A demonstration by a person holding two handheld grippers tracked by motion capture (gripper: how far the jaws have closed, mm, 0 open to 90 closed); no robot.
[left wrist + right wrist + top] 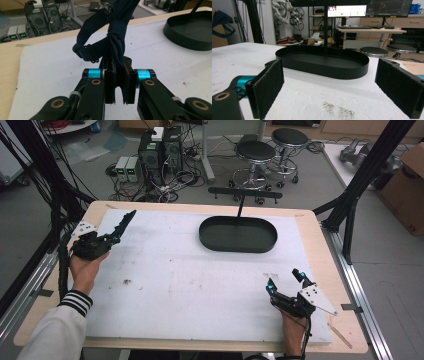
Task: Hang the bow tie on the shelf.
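My left tool [121, 224] is clamped tight on a dark navy strap [113, 42]: in the left gripper view the fabric is pinched between the two black pads [110, 85], and its end hangs out below them. Above the pads the strap is bunched and wound into a knot, and a loop with a black slider buckle [88, 53] curves off to one side. In the high view the strap [125, 220] stands out from the tool's tip as a thin dark shape above the white mat [200, 285], near the far left corner of the counter [320, 250]. My left hand [86, 270] holds that tool from below, with a striped cuff [76, 301] at the wrist.

My right tool [285, 280] sits near the front right of the mat, its jaws spread wide with nothing between them. In the right gripper view its two pads [268, 87] frame bare mat and some dark crumbs [337, 110]. Straight ahead of it lies the black oval tray [322, 65] with a thin post [326, 27] rising from it. In the high view the tray [205, 237] lies at the far middle of the mat, well apart from both tools, and the post carries a dark crossbar [245, 194].
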